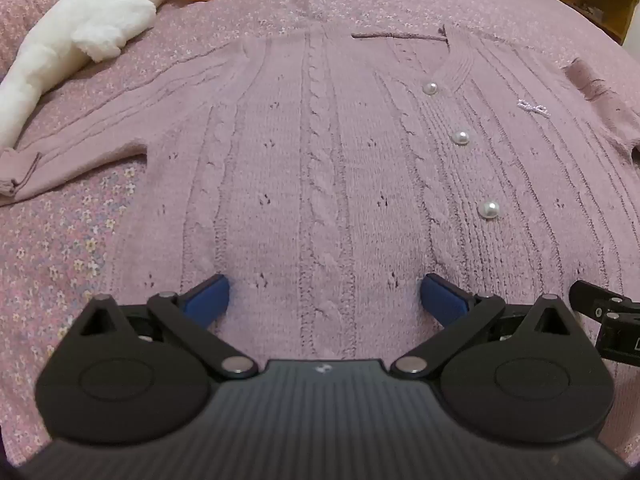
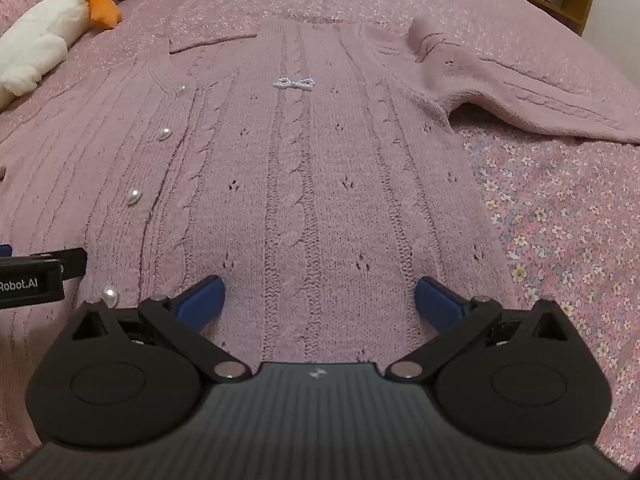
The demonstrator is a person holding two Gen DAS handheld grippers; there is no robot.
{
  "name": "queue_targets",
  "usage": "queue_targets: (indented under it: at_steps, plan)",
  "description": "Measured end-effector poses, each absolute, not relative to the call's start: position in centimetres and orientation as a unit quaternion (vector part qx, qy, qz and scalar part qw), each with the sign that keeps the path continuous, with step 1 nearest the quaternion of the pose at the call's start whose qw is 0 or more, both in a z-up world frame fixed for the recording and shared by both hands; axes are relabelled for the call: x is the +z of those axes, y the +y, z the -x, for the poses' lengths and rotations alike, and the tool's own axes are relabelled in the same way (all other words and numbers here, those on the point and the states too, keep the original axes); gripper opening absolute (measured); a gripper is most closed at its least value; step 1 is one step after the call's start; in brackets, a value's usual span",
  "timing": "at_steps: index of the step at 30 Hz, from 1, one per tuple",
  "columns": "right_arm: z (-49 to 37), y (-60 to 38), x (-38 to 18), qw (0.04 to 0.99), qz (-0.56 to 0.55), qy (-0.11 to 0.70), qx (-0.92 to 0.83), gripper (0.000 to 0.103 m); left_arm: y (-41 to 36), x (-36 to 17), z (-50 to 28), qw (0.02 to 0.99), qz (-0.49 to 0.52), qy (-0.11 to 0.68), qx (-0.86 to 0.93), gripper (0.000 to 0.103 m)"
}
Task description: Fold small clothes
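While both tools gape empty, cardigan (image 1: 320, 160) flat, neckline seemingly far end, length running away.

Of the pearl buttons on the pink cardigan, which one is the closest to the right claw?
The lowest pearl button, just beside the right claw's left arm. The other pearl buttons sit higher up the cardigan, towards the neckline.
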State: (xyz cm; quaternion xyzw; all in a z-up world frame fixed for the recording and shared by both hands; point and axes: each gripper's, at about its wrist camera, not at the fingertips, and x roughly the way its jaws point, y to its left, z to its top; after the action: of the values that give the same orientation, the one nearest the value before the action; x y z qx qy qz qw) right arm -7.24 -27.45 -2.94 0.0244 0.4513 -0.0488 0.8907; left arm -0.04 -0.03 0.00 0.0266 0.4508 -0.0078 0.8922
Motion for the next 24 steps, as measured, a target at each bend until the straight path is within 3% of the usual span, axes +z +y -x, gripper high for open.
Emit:
queue_targets:
  at_steps: [24]
  plan:
    - [7.28, -27.30, -3.00, 0.891, -0.020, 0.452, -0.050, 0.103, 0.07, -0.23, -0.18, 0.888, -0.026, 0.459, -0.009, 0.103]
